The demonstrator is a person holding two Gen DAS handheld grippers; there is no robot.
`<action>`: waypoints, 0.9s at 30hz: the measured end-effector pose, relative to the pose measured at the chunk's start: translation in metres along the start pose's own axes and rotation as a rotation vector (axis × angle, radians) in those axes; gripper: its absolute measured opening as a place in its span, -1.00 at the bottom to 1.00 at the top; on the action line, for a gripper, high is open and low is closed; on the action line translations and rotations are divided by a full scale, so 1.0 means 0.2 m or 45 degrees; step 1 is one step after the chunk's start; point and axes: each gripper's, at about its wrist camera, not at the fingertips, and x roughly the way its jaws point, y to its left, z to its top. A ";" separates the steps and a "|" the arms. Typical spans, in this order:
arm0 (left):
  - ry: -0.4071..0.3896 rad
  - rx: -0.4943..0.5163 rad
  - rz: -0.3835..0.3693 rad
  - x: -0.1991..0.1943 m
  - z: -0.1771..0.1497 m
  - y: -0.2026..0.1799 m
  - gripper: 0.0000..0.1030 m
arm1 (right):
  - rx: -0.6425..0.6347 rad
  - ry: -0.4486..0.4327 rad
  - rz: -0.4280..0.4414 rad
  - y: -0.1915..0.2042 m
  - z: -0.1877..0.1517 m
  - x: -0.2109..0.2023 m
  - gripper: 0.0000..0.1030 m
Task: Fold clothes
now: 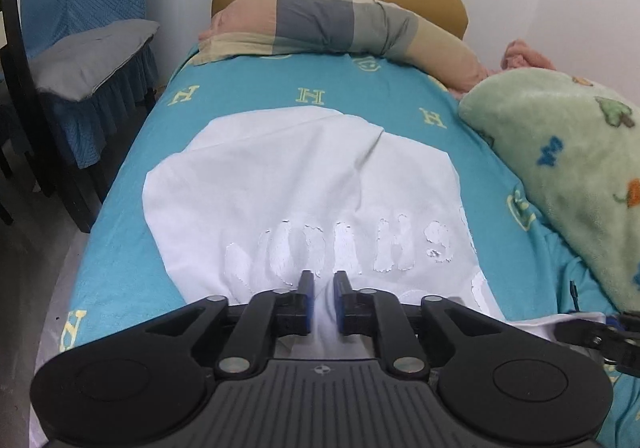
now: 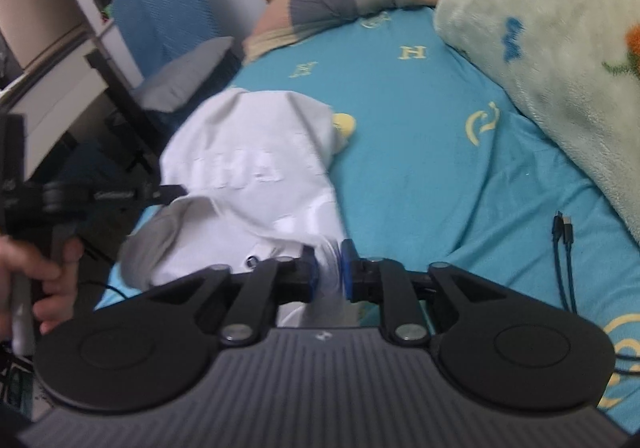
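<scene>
A white T-shirt (image 1: 296, 175) with worn white lettering lies spread on the teal bed sheet (image 1: 120, 256). In the left wrist view my left gripper (image 1: 323, 280) is at the shirt's near edge, its blue pads shut on a fold of the cloth. Part of the right gripper (image 1: 600, 332) shows at the right edge. In the right wrist view my right gripper (image 2: 329, 252) is shut on the near corner of the T-shirt (image 2: 248, 151), which is lifted and bunched. A hand (image 2: 44, 280) holds the left gripper (image 2: 172, 191) at the shirt's left side.
A fluffy green blanket (image 1: 560, 151) is heaped along the bed's right side. A striped pillow (image 1: 328, 27) lies at the headboard. A chair with a grey cushion (image 1: 92, 51) stands left of the bed. A dark cable (image 2: 564, 248) lies on the sheet (image 2: 420, 147).
</scene>
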 end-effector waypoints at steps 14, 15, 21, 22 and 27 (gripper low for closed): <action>-0.075 0.512 0.059 -0.14 -0.16 -0.33 0.35 | 0.002 -0.030 -0.084 -0.05 0.01 0.07 0.09; -0.078 0.527 0.098 -0.11 -0.17 -0.34 0.35 | 0.001 -0.035 -0.092 -0.05 0.01 0.06 0.09; -0.208 0.363 0.410 -0.07 -0.15 -0.30 0.37 | 0.019 -0.042 -0.118 -0.07 0.00 0.06 0.09; -0.254 0.309 0.406 -0.12 -0.13 -0.28 0.37 | 0.025 -0.040 -0.113 -0.07 0.00 0.06 0.09; -0.472 0.152 0.400 -0.38 -0.09 -0.27 0.37 | 0.035 -0.031 -0.052 -0.06 -0.01 0.01 0.15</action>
